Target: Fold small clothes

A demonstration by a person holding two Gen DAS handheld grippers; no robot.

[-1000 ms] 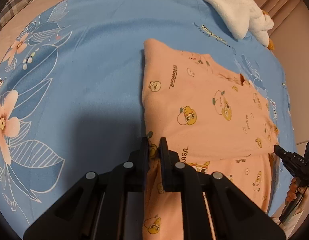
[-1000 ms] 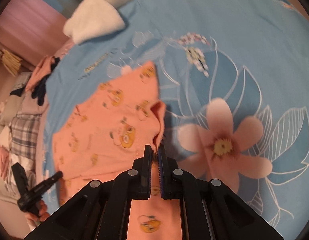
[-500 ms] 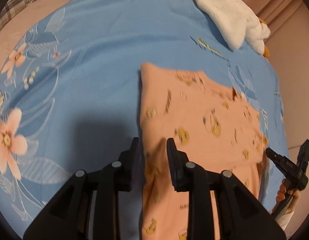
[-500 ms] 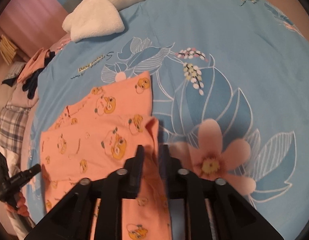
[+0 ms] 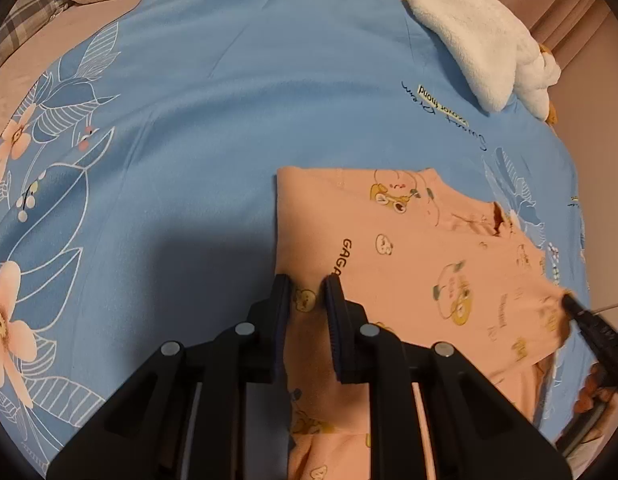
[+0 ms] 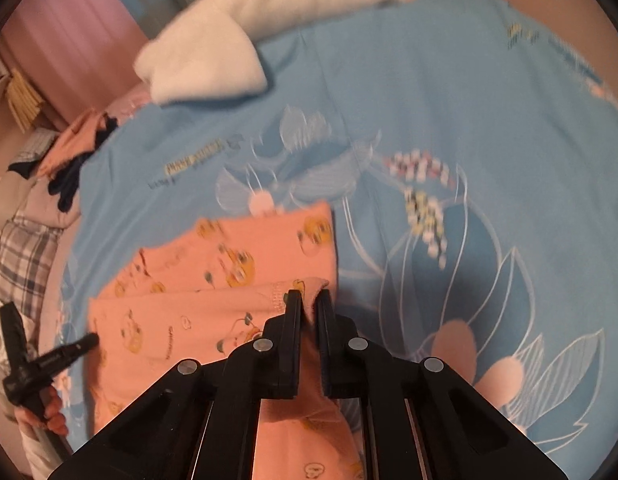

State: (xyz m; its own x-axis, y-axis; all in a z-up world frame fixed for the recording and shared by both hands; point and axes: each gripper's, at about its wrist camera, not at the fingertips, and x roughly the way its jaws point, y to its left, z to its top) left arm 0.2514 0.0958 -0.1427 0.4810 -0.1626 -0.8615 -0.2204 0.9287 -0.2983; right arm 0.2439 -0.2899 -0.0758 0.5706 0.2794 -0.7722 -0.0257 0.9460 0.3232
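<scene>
A small peach garment [image 5: 425,264] printed with cartoon animals lies folded over on the blue floral bedspread [image 5: 213,132]. My left gripper [image 5: 307,292] is open, its fingers apart over the garment's near left edge, with cloth lying between them. My right gripper [image 6: 307,306] is nearly closed on the garment's folded corner [image 6: 309,286] at its right edge. The garment also shows in the right wrist view [image 6: 213,288]. The right gripper's tip shows at the far right of the left wrist view [image 5: 589,320].
A white fluffy plush [image 5: 481,40] lies at the far side of the bed. Pillows and plaid bedding [image 6: 25,248] sit past the bedspread's edge. The person's hand with the left gripper's handle [image 6: 33,368] shows at lower left of the right wrist view.
The left gripper has opened and let go of the garment edge. The right gripper opened half a second ago and now pinches the folded corner. The garment now lies flatter on the bed.
</scene>
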